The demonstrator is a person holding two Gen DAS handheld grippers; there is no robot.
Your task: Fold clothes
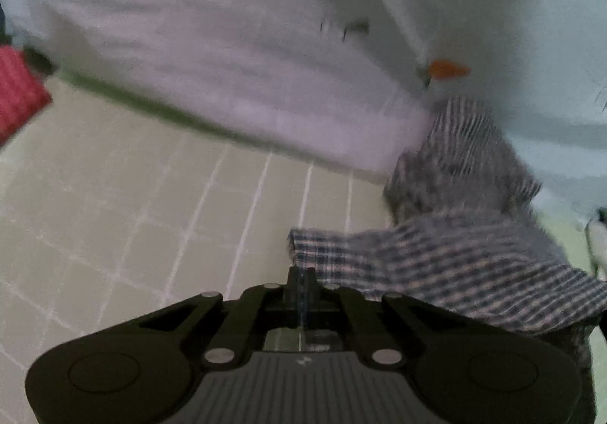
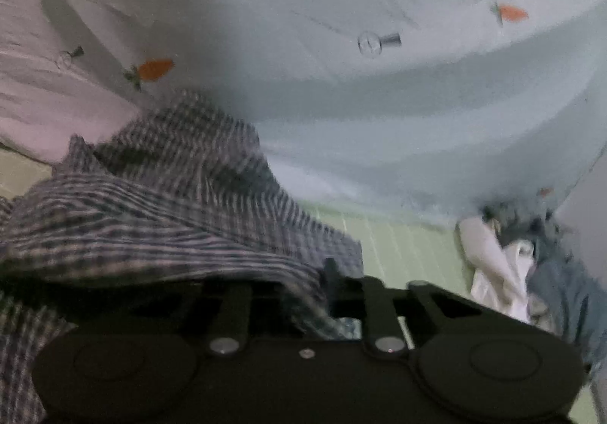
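A blue-and-white checked garment (image 1: 466, 257) hangs in the air over the floor, stretched between both grippers. In the left wrist view my left gripper (image 1: 301, 278) is shut on its edge, the cloth running off to the right. In the right wrist view the same checked garment (image 2: 163, 204) drapes over the left half of my right gripper (image 2: 322, 283), whose fingers are closed with cloth pinched between them. Only one dark fingertip (image 2: 331, 272) shows; the other is hidden under the cloth. Both views are blurred.
A bed with a pale sheet (image 2: 379, 113) printed with carrots fills the background. Pale green floor tiles (image 1: 151, 215) lie below. A heap of white and blue-grey clothes (image 2: 531, 272) sits on the floor at the right. A red object (image 1: 19, 90) is at the left edge.
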